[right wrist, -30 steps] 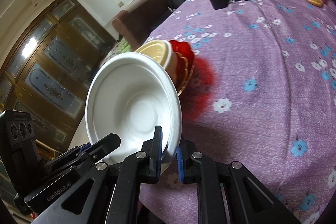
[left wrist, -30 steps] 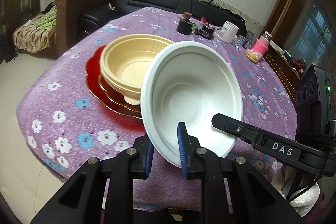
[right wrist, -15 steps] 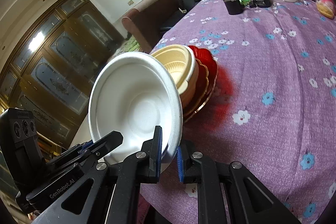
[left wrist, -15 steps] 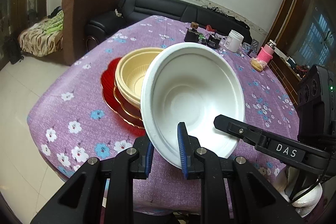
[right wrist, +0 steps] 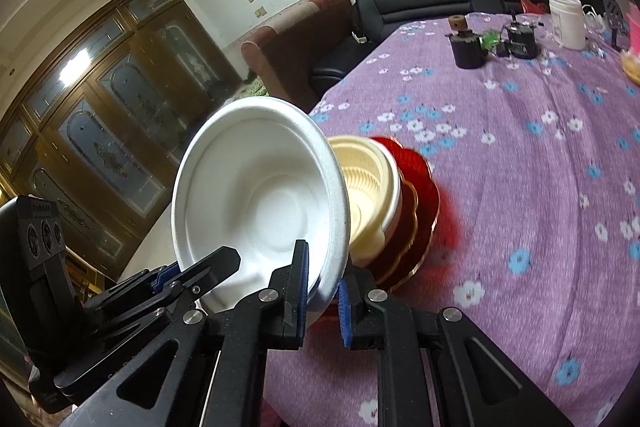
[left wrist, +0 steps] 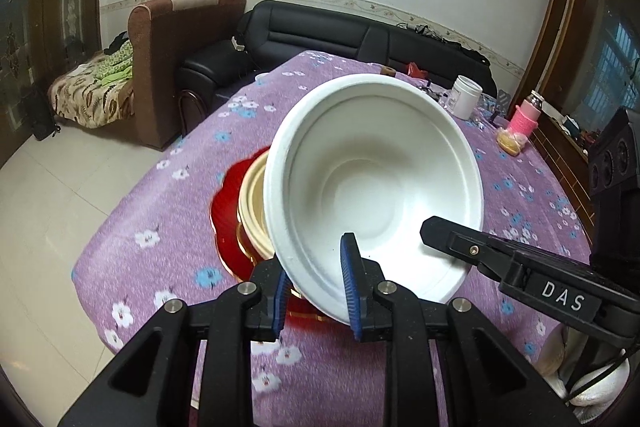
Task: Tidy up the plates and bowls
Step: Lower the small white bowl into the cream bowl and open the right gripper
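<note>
Both close behind the tongs, looking forward and down over the table (left wrist: 168,203); sharing the white bowl (left wrist: 372,179) (right wrist: 260,199) from opposite sides.

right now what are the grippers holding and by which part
Both hold one white bowl by its rim: the left gripper and the right gripper each pinch the near edge, one finger inside and one outside, bowl tilted.
</note>
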`<control>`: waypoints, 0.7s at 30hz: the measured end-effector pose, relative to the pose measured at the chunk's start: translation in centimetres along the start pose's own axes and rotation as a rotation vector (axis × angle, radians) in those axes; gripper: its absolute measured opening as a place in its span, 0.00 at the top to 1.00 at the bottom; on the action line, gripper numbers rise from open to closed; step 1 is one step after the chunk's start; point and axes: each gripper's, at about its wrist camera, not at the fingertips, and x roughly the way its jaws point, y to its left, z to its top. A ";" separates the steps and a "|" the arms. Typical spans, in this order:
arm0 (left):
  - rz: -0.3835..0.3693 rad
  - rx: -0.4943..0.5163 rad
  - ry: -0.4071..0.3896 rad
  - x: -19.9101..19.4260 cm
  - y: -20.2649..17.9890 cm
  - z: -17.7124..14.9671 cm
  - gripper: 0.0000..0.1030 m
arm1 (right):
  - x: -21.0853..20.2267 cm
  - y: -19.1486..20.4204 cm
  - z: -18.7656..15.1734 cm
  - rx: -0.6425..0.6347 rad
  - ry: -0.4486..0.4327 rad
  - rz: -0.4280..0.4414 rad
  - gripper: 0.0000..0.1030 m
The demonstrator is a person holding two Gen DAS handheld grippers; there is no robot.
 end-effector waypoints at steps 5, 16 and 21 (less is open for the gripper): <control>0.001 -0.005 -0.006 1.0 0.6 2.2 0.78 | 0.7 0.3 2.2 -0.008 -0.010 -0.004 0.85; 0.039 -0.014 0.065 5.8 2.0 4.3 0.78 | 5.0 -1.0 4.2 0.047 0.063 -0.026 0.84; 0.049 -0.022 0.085 6.5 2.4 3.7 0.77 | 6.3 -1.7 3.7 0.067 0.099 -0.017 0.83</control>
